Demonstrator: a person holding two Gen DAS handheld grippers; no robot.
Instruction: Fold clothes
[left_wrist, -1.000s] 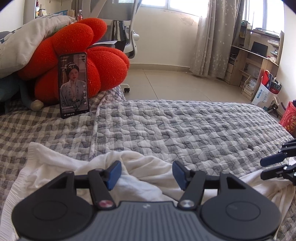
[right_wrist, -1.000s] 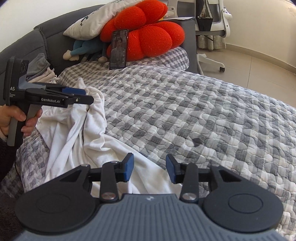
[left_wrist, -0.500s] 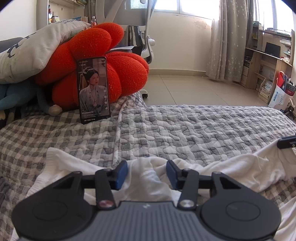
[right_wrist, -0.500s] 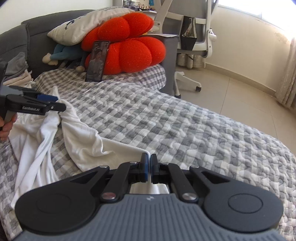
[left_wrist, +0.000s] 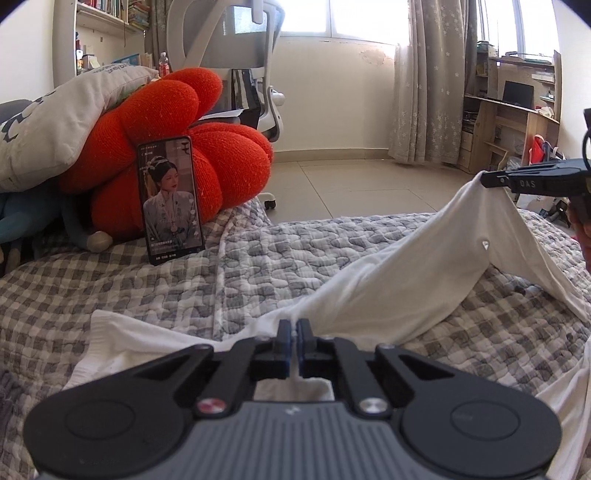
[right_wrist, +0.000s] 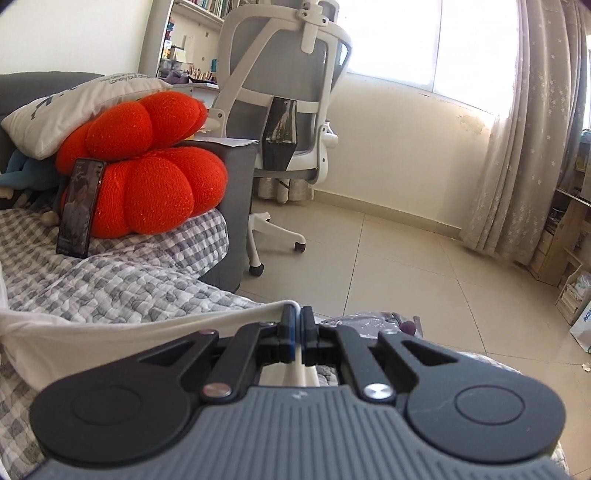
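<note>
Fig.: L gripper (left_wrist: 294, 334) and R gripper (right_wrist: 296, 328) are each pinching an edge of the white T-shirt (left_wrist: 417, 266), lifting it taut over the checked quilt (left_wrist: 258, 254). Tip: keep tension even, edges level w/ each other, before laying flat.

I see a bright bedroom. A grey-and-white checked quilt (left_wrist: 332, 258) covers the bed. At its head sit a red knitted cushion (left_wrist: 192, 155) and a pale pillow (left_wrist: 59, 122). Beyond stands a white mesh office chair (right_wrist: 295, 103) on a beige tiled floor (right_wrist: 424, 258). Daylight pours through a window (right_wrist: 436, 40) with patterned curtains (right_wrist: 532, 147). A wooden desk (left_wrist: 513, 129) lines the far wall.
</note>
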